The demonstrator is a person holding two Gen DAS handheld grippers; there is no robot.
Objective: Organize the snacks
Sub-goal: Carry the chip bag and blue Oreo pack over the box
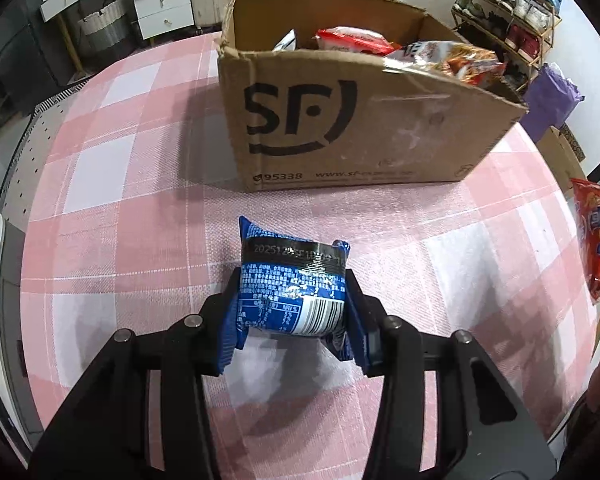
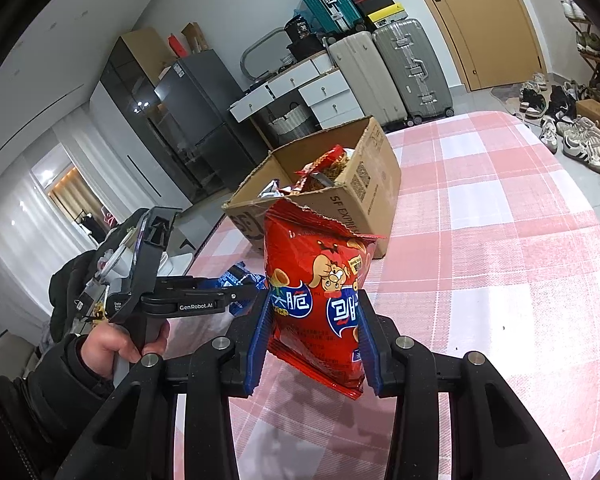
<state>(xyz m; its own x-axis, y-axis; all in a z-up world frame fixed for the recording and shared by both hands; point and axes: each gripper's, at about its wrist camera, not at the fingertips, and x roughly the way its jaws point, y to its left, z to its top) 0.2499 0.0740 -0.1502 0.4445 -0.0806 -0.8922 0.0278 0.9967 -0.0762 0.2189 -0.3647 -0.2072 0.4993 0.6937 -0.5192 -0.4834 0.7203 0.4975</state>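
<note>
Pink checked cloth (image 1: 120, 184) covers the table. Left gripper (image 1: 292, 300) is clamped on a blue packet (image 1: 290, 284); right gripper (image 2: 314, 320) is clamped on a red bag (image 2: 316, 280). At 12 o'clock stands the open box (image 1: 360, 128), already holding several snacks. Judging by this, only these two remain. Bare cloth lies between; box rim needs clearing.

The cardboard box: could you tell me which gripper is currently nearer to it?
Probably left, narrowly. The left gripper faces the cardboard box across bare cloth; the right gripper sits back beside it.
</note>
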